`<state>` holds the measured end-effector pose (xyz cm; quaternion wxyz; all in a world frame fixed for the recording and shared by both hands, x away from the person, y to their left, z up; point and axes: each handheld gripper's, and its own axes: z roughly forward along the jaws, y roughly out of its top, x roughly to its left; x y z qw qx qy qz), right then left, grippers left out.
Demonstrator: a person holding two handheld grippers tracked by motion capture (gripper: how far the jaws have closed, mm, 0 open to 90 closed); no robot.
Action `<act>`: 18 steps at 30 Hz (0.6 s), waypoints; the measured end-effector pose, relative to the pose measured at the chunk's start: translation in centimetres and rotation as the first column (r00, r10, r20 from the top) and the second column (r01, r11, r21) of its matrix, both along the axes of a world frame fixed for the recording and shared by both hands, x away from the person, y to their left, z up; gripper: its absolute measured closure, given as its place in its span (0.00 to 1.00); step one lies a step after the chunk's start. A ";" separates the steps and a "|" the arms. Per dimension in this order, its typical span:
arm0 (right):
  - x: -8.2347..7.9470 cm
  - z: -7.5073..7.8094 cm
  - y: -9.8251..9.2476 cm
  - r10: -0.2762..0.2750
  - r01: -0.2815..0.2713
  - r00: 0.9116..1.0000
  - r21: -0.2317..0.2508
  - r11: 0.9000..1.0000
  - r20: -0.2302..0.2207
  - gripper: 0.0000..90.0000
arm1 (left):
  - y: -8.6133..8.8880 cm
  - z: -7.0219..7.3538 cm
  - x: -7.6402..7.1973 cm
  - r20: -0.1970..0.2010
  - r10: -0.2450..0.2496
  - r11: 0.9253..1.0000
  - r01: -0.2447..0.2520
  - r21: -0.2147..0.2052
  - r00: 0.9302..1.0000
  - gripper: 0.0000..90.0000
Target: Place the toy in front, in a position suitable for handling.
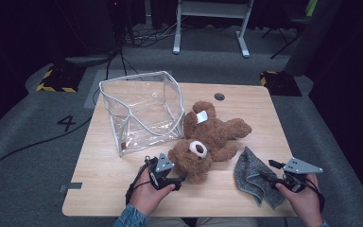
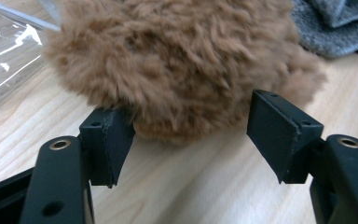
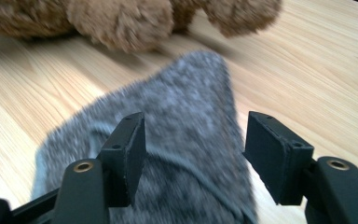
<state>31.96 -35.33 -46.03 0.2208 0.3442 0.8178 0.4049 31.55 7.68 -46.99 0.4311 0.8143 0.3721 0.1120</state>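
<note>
Bag (image 1: 142,106) clear, upright, open; bear (image 1: 208,139) just beside, outside.

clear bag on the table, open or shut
Open: the clear bag stands with its white-edged mouth gaping wide, and it looks nearly empty.

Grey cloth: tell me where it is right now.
In the high view the grey cloth lies on the table's near right part, beside the teddy bear, with the open right gripper at it.

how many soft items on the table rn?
2. A brown teddy bear lies mid-table beside the clear plastic bag, its head toward the left gripper. A grey cloth lies near the front right, at the right gripper. None seen inside the bag.
</note>
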 end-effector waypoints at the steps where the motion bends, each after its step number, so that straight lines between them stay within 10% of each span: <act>1: 0.3 0.1 0.3 0.010 -0.010 1.000 0.005 1.000 0.001 0.43 | -0.2 -0.1 0.3 -0.005 0.013 1.000 -0.013 0.001 1.000 0.35; 8: 2.3 1.2 3.4 0.093 -0.093 0.995 -0.009 0.996 0.019 0.43 | -0.4 0.3 0.6 0.008 0.022 1.000 -0.022 0.012 1.000 0.34; 18: 3.4 1.4 4.9 0.126 -0.127 0.992 0.012 0.992 0.022 0.42 | -0.8 3.6 -0.5 0.127 0.033 0.999 -0.032 -0.004 0.991 0.34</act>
